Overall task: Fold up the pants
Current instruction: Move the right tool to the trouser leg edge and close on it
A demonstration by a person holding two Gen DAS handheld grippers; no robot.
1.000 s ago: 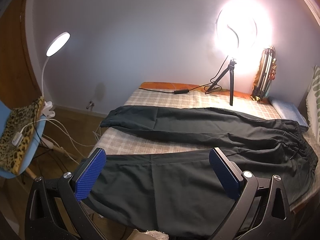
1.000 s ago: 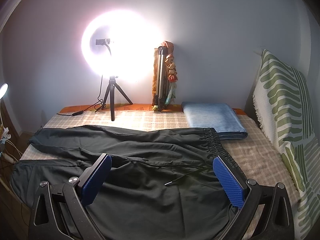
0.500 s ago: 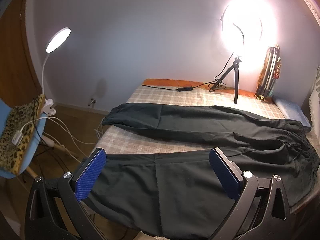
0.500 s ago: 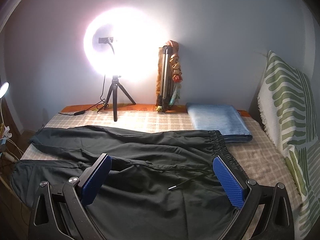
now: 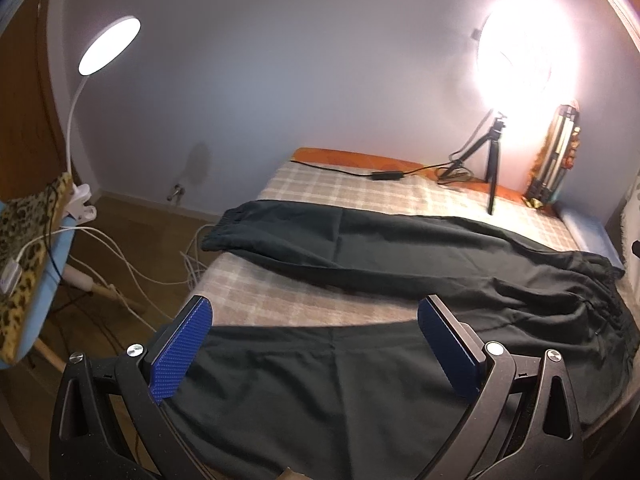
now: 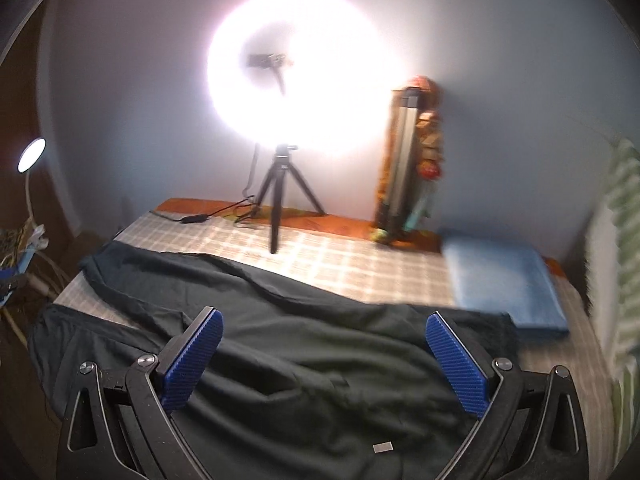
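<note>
Dark green-black pants [image 5: 400, 256] lie spread flat on a checked bedspread [image 5: 332, 188], legs apart and pointing left, elastic waistband [image 5: 608, 300] at the right. My left gripper [image 5: 316, 316] is open and empty, hovering over the near leg [image 5: 320, 380]. My right gripper [image 6: 324, 328] is open and empty, hovering over the seat and waist area of the pants [image 6: 320, 352]. The waistband is blurred in the right wrist view.
A lit ring light on a tripod [image 6: 280, 200] stands at the bed's far edge with its cable [image 5: 384, 174]. A folded blue cloth [image 6: 504, 280] lies far right. A folded tripod [image 6: 404, 168] leans on the wall. A desk lamp [image 5: 108, 46] and a leopard-print chair [image 5: 24, 248] stand left.
Both grippers have moved forward and lower toward the pants, so the bed and ring light look nearer. The right wrist view is motion-blurred. Jaws stay open and the pants have not moved.
</note>
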